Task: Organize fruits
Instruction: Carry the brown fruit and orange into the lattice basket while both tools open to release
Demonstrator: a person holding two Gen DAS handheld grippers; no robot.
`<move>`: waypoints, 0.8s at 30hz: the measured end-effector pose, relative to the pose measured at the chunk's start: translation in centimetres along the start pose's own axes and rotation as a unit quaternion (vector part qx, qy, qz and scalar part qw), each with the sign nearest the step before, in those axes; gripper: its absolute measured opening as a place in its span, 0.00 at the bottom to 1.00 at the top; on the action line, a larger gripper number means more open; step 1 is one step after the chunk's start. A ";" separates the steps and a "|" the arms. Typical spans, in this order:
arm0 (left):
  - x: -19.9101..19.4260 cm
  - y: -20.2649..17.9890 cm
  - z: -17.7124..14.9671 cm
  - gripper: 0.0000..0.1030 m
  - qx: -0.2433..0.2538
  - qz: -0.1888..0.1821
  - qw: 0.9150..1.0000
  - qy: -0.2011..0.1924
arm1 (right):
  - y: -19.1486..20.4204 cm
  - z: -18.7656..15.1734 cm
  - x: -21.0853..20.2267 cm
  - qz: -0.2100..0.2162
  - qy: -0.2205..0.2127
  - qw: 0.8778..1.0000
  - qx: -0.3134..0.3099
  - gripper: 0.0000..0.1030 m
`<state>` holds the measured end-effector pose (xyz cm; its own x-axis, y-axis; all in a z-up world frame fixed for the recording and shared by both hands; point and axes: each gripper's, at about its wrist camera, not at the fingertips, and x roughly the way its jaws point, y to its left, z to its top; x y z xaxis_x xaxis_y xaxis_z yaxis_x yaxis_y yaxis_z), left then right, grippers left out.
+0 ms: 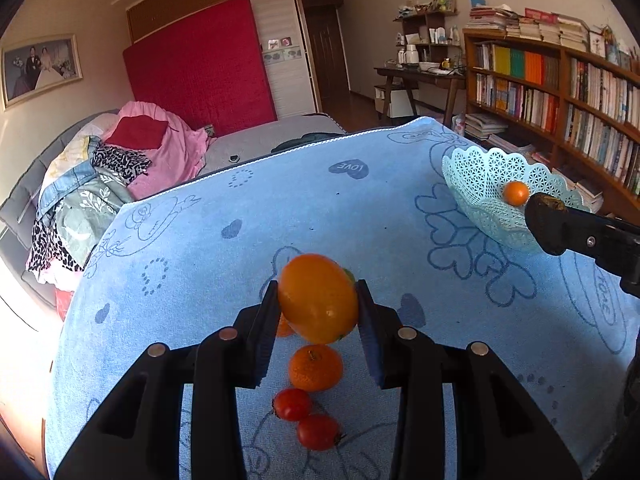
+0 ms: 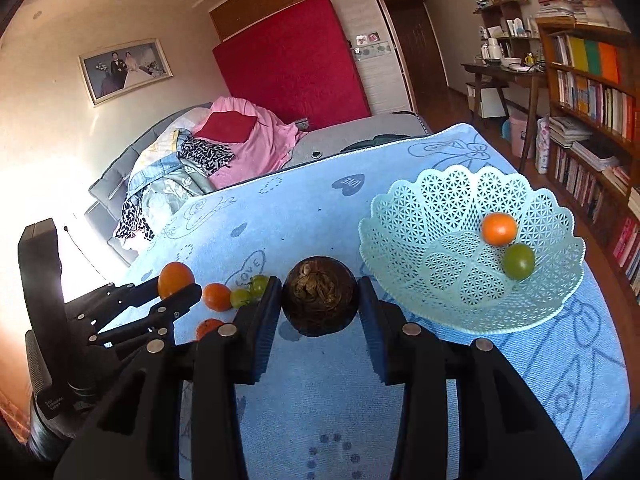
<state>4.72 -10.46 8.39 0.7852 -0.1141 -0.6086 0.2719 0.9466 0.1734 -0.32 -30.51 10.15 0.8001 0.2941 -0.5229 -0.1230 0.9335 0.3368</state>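
Observation:
My left gripper (image 1: 318, 300) is shut on a large orange fruit (image 1: 318, 298) and holds it above the blue towel (image 1: 240, 240). Below it lie a mandarin (image 1: 316, 367) and two red tomatoes (image 1: 292, 404). My right gripper (image 2: 319, 300) is shut on a dark brown round fruit (image 2: 319, 300) above the towel, left of the pale green lattice basket (image 2: 460, 288). The basket holds a small orange fruit (image 2: 499, 229) and a green fruit (image 2: 518, 261). The left gripper (image 2: 176, 284) with its orange fruit also shows in the right wrist view, beside several orange and green fruits (image 2: 240, 297).
The towel covers a table; its far edge (image 1: 280, 152) runs by a bed with piled clothes (image 1: 120, 160). A bookshelf (image 1: 560, 92) and a desk (image 1: 424, 76) stand at the right. The basket (image 1: 492, 196) sits at the towel's right side.

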 end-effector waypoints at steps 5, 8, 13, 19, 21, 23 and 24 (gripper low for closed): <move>0.3 -2.3 1.2 0.36 0.021 -0.008 1.000 -0.012 | -2.1 0.7 -0.5 -0.021 -0.014 0.999 0.021 0.39; 0.5 -3.6 1.8 0.36 0.033 -0.015 0.999 -0.018 | -3.2 0.9 -0.6 -0.045 -0.020 0.998 0.027 0.39; 1.0 -5.3 2.8 0.36 0.047 -0.027 0.998 -0.024 | -5.3 1.2 -0.4 -0.063 -0.024 0.996 0.050 0.39; 1.8 -7.2 4.1 0.36 0.057 -0.052 0.997 -0.028 | -7.0 1.2 0.1 -0.082 -0.024 0.994 0.066 0.39; 2.0 -7.8 4.5 0.36 0.058 -0.064 0.996 -0.028 | -7.4 1.1 0.2 -0.086 -0.023 0.994 0.070 0.39; 2.5 -8.5 4.8 0.36 0.059 -0.075 0.995 -0.025 | -7.9 1.1 0.3 -0.089 -0.022 0.993 0.078 0.39; 2.7 -8.9 5.0 0.36 0.059 -0.080 0.995 -0.022 | -8.1 1.1 0.3 -0.091 -0.022 0.992 0.080 0.39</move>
<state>7.18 -20.68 9.11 0.7494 -0.2769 -0.6015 0.4571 0.8735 0.1674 1.56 -38.16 8.10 0.8254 0.1121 -0.5533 0.1177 0.9244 0.3629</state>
